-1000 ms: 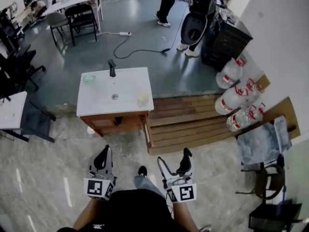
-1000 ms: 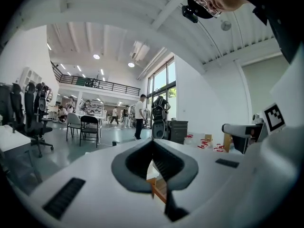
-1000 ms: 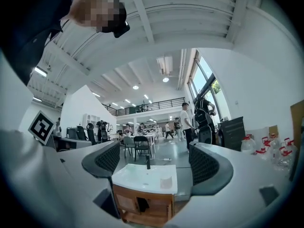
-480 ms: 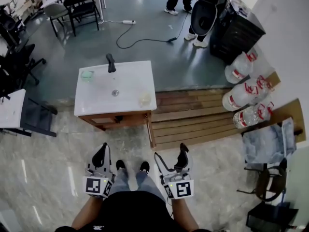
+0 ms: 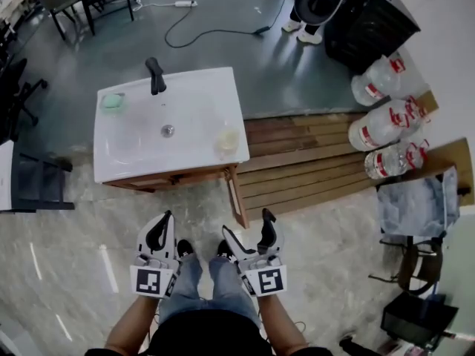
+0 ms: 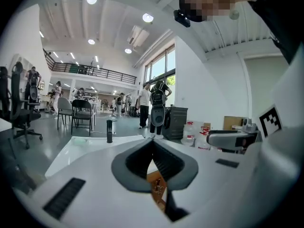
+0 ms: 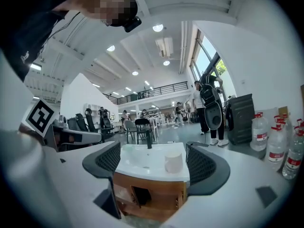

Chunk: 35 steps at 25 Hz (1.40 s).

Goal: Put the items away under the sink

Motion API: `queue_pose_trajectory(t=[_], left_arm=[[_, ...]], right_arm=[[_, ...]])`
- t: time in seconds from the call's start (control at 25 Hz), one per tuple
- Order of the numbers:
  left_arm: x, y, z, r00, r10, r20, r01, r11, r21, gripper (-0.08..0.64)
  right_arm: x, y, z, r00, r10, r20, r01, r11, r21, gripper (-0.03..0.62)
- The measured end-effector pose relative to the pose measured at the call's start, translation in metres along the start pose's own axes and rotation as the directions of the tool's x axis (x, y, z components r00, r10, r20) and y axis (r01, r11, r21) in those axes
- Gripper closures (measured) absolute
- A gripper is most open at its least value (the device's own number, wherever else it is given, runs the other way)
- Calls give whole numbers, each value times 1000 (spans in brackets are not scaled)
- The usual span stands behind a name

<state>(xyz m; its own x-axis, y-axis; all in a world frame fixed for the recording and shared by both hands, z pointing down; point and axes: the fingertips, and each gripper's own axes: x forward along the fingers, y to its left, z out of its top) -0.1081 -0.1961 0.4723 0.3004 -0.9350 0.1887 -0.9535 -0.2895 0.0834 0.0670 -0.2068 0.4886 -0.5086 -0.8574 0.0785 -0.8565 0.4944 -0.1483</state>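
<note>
Head view: left gripper (image 5: 162,222) jaws pressed together, right gripper (image 5: 246,225) jaws spread, empty; cup (image 5: 227,141) on sink (image 5: 133,154), well ahead.

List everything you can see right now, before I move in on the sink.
Sink: one, white top on a wood cabinet, ahead of the person.
Faucet: one, black, sink's far edge.
Pad: one, green, sink top's far left corner.
Cup: one, pale yellowish, sink top's right side.
Jugs: at least three, clear with red labels, by the right wall.
Cable: one, black, floor beyond the sink.
Left claw: white, shut, empty.
Right claw: white, open, empty.
</note>
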Motion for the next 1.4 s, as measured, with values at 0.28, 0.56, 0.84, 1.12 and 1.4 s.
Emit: queue_pose_trajectory(t=[0.28, 0.56, 0.84, 1.12, 1.4], left_arm=[[55, 35, -95, 1000, 6, -11, -7, 1000, -18, 554], [90, 53, -145, 1000, 17, -9, -18, 1000, -12, 554], [98, 64, -165, 999, 33, -29, -34, 999, -27, 554], [97, 72, -174, 998, 44, -40, -45, 999, -26, 554], [98, 77, -178, 998, 47, -47, -49, 999, -23, 554]], right_arm=[[77, -11, -95, 1000, -1, 13, 2, 999, -38, 163], [152, -42, -132, 999, -26, 31, 27, 999, -39, 215], [201, -55, -140, 998, -40, 39, 43, 996, -73, 336], [204, -55, -150, 997, -73, 35, 77, 991, -114, 473], [208, -51, -144, 996, -78, 46, 88, 959, -268, 540]])
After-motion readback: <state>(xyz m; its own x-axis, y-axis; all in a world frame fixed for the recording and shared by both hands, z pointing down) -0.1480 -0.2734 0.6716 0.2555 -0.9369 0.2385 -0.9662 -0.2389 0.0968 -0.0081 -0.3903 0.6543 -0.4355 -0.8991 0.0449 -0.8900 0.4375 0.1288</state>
